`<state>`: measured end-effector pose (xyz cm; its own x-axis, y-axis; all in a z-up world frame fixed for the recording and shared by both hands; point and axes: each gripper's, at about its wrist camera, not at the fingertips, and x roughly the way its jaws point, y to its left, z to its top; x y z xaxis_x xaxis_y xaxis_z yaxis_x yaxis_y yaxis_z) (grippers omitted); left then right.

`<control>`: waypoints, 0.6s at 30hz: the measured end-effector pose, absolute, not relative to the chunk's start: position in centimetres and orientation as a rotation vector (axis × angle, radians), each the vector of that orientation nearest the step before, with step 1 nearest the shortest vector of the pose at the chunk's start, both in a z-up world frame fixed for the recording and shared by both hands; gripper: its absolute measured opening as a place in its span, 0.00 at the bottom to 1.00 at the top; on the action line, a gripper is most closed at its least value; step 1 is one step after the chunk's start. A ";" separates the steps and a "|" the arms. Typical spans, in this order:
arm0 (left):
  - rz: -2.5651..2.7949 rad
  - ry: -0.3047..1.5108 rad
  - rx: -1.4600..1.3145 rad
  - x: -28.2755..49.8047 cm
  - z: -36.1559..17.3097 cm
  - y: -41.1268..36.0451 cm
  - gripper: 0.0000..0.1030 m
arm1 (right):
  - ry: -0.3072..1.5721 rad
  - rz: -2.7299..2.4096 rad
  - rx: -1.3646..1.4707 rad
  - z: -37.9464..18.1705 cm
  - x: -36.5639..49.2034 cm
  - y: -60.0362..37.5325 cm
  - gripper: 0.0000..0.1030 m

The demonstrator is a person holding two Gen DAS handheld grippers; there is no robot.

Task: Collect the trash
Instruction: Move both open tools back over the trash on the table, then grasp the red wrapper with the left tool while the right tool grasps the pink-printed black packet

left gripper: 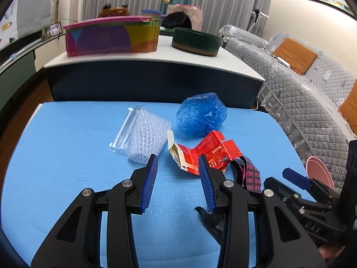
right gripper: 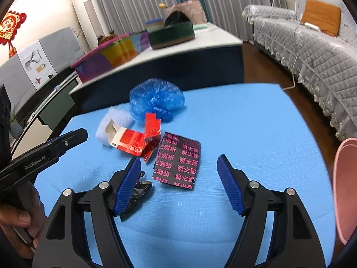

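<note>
Trash lies on the blue table [left gripper: 67, 156]: a crumpled blue plastic bag [left gripper: 202, 114], a white foam net [left gripper: 147, 136] beside a clear plastic strip [left gripper: 125, 129], a flattened red carton [left gripper: 200, 154] and a black wrapper with pink print [right gripper: 178, 160]. My left gripper [left gripper: 177, 158] is open over bare table, its right fingertip just short of the red carton. My right gripper [right gripper: 179, 158] stands wide open above the printed wrapper, pads off it. A crumpled black scrap [right gripper: 138, 192] lies by its left finger.
A pink bin [right gripper: 343, 189] stands at the table's right edge. Behind the table is a low cabinet [left gripper: 156, 76] carrying a colourful box [left gripper: 111, 35] and a dark round tin [left gripper: 196, 41]. A grey quilted sofa [left gripper: 301, 93] runs along the right.
</note>
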<state>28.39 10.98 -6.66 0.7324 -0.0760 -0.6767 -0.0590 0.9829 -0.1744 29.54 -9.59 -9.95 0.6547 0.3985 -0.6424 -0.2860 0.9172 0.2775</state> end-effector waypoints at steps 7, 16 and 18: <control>-0.029 0.804 -0.200 30.7 -8.8 10.6 0.37 | 0.832 0.376 0.142 -11.9 31.3 -8.4 0.73; -0.027 0.855 -0.206 31.8 -10.0 10.1 0.30 | 0.880 0.372 0.132 -13.3 32.3 -7.7 0.74; -0.030 0.864 -0.203 31.8 -10.2 10.0 0.21 | 0.879 0.375 0.127 -13.3 32.3 -7.7 0.71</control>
<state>31.82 9.98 -10.23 0.6499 -0.1083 -0.7523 -0.0559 0.9803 -0.1894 32.28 -7.67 -13.27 0.5778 0.3716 -0.7267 -0.2680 0.9274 0.2611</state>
